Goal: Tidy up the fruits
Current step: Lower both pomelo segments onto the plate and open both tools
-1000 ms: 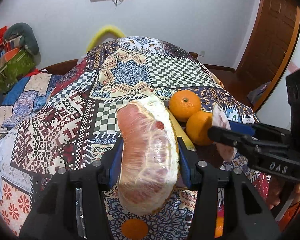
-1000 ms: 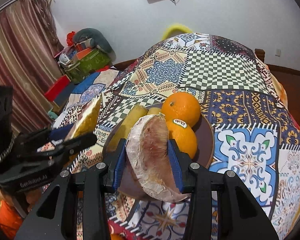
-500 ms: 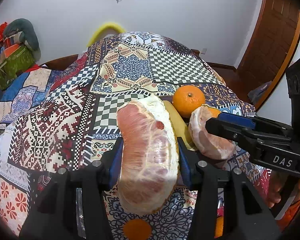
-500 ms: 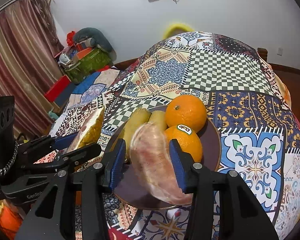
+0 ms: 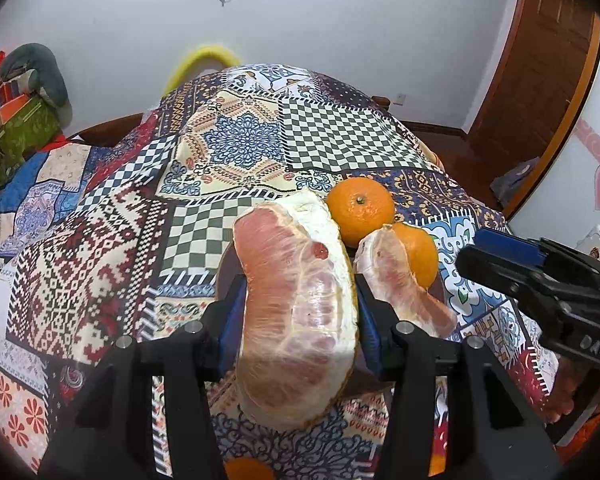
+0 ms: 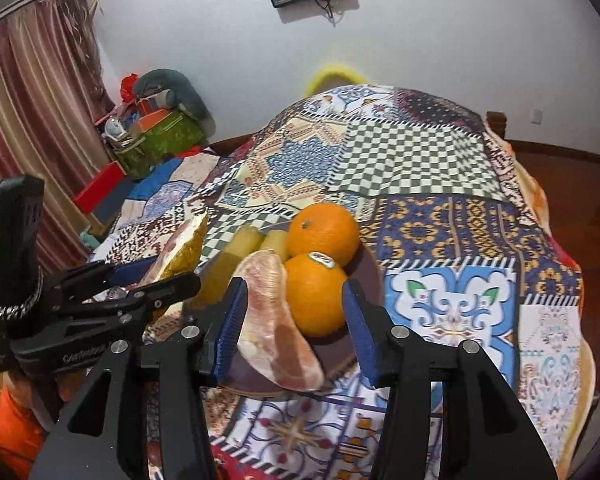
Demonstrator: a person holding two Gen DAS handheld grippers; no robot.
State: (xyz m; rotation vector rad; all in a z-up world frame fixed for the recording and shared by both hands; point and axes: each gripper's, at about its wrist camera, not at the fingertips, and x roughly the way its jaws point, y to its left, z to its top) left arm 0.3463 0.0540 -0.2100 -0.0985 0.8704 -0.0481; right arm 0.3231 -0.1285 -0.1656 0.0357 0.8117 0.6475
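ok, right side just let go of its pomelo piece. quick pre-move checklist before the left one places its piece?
1. Right hand-held gripper clear of fruit: ok. Its jaws have just been opening, and the small pomelo wedge lies loose between them.
2. Small wedge on the plate: ok, resting against the front orange.
3. Left hand-held gripper grip: ok, pads pressed on the large pomelo piece.
4. Free spot on the plate for the large piece: cannot tell. Oranges, yellow fruit pieces and the wedge crowd it.
5. Path clear of the right hand-held gripper: not ok, it is over the plate.
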